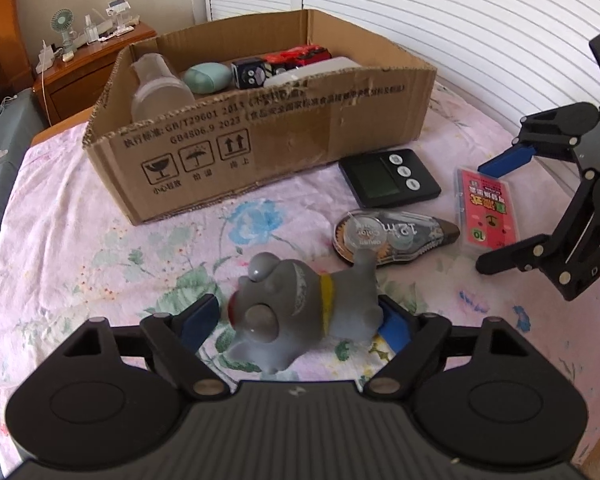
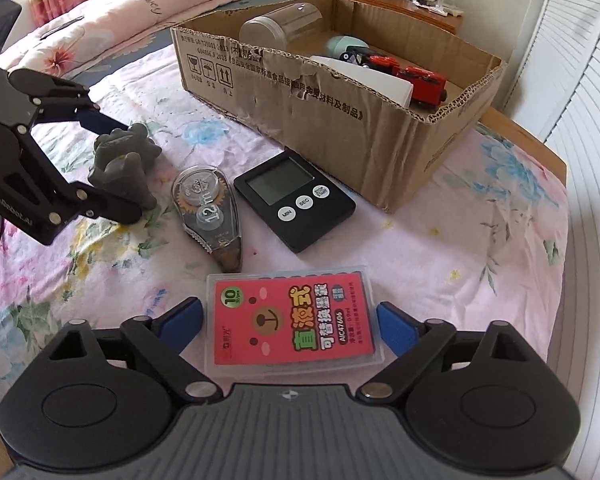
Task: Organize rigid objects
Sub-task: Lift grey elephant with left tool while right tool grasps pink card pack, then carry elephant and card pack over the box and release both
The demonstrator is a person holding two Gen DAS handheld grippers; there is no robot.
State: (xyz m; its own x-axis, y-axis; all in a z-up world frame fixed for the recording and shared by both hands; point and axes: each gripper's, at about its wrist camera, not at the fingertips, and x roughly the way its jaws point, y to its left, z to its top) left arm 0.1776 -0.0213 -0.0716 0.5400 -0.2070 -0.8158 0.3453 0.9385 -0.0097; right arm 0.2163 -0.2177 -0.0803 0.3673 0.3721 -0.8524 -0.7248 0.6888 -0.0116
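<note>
Pick-up step: left gripper (image 1: 298, 322) fingers apart around the grey dog toy (image 1: 300, 304), right gripper (image 2: 290, 326) fingers apart around the red card case (image 2: 294, 322); next, close, lift, carry to the far cardboard box (image 1: 260, 128)

Daylit bedroom: white louvered shutters (image 1: 460, 20), wooden nightstand (image 1: 92, 68), floral bedsheet (image 1: 80, 220).

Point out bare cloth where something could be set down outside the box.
Free: the floral cloth left of the cardboard box and grey dog toy. Crowded: the strip before the box, with timer, correction tape and pink case.
</note>
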